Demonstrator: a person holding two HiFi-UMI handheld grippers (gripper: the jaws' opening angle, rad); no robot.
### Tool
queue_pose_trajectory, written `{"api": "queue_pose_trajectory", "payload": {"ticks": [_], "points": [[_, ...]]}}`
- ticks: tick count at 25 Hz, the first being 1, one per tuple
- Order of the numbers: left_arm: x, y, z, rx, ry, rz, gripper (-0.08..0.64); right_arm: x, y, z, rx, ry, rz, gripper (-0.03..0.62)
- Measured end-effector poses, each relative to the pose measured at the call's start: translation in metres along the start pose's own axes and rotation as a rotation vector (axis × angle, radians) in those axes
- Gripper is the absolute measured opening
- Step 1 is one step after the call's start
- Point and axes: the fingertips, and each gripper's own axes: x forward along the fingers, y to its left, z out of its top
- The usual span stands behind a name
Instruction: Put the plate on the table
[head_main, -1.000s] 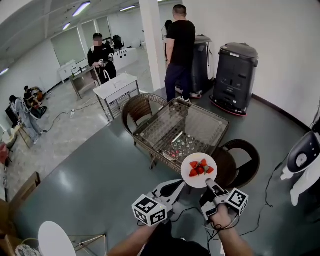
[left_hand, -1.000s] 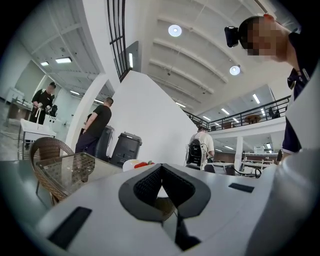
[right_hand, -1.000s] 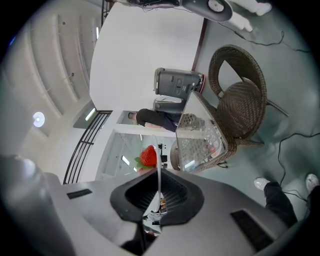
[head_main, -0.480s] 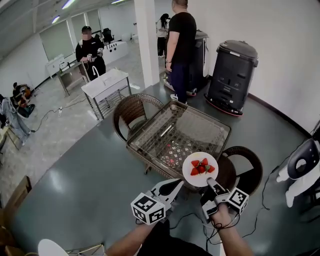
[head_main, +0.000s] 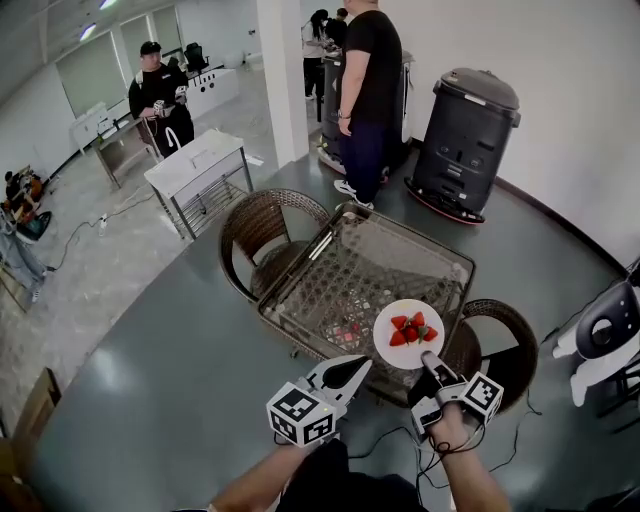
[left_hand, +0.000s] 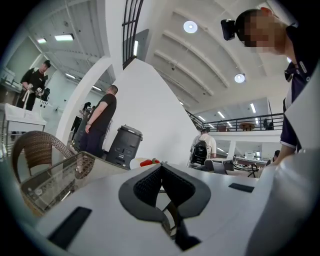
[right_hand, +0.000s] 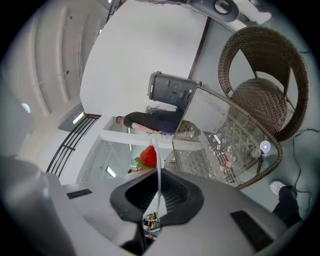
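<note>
We are partway through: the round white plate (head_main: 408, 333) is picked up but not yet on the table. Our right claw (head_main: 429, 360) is closed on its near rim, and the right gripper view shows the thin white edge pinched upright between the black pads. The plate carries a small heap of red strawberries (head_main: 409, 329) and hangs roughly level in the air, over the near right corner of the glass-topped wicker table (head_main: 385, 255). From the head view we cannot tell how high above the glass it sits.

Our left claw (head_main: 358, 365) hangs beside it, just short of the table's near edge. Its tips meet with nothing between them, so it plays no part in the hold.

What is left, as we judge it, is to bring the plate over a bare stretch of glass, lower it until it rests flat, and then open the right claw and draw it away. A brown wicker chair (head_main: 495, 340) stands close under the right hand and should be kept clear of.
</note>
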Motion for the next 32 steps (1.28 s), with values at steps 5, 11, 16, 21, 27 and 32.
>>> {"api": "queue_pose_trajectory", "payload": {"ticks": [5, 11, 16, 21, 27, 32], "points": [[0.004, 0.033, 0.007, -0.013, 0.028, -0.037, 0.005, 0.031, 0.007, 0.000, 0.001, -0.035, -0.014, 0.014], [0.010, 0.056, 0.006, -0.037, 0.039, -0.052, 0.005, 0.052, 0.011, 0.002, -0.006, -0.061, -0.020, 0.014], [0.016, 0.066, 0.010, -0.044, 0.035, -0.047, 0.005, 0.065, 0.013, 0.005, -0.004, -0.061, -0.021, 0.014], [0.025, 0.076, 0.009, -0.046, 0.036, -0.039, 0.005, 0.079, 0.002, 0.012, 0.003, -0.057, -0.035, 0.014], [0.041, 0.088, 0.013, -0.031, 0.031, -0.020, 0.005, 0.102, -0.009, 0.024, 0.007, -0.034, -0.048, 0.014], [0.053, 0.098, 0.014, -0.024, 0.038, -0.001, 0.005, 0.119, -0.001, 0.036, 0.002, -0.018, -0.027, 0.014]]}}
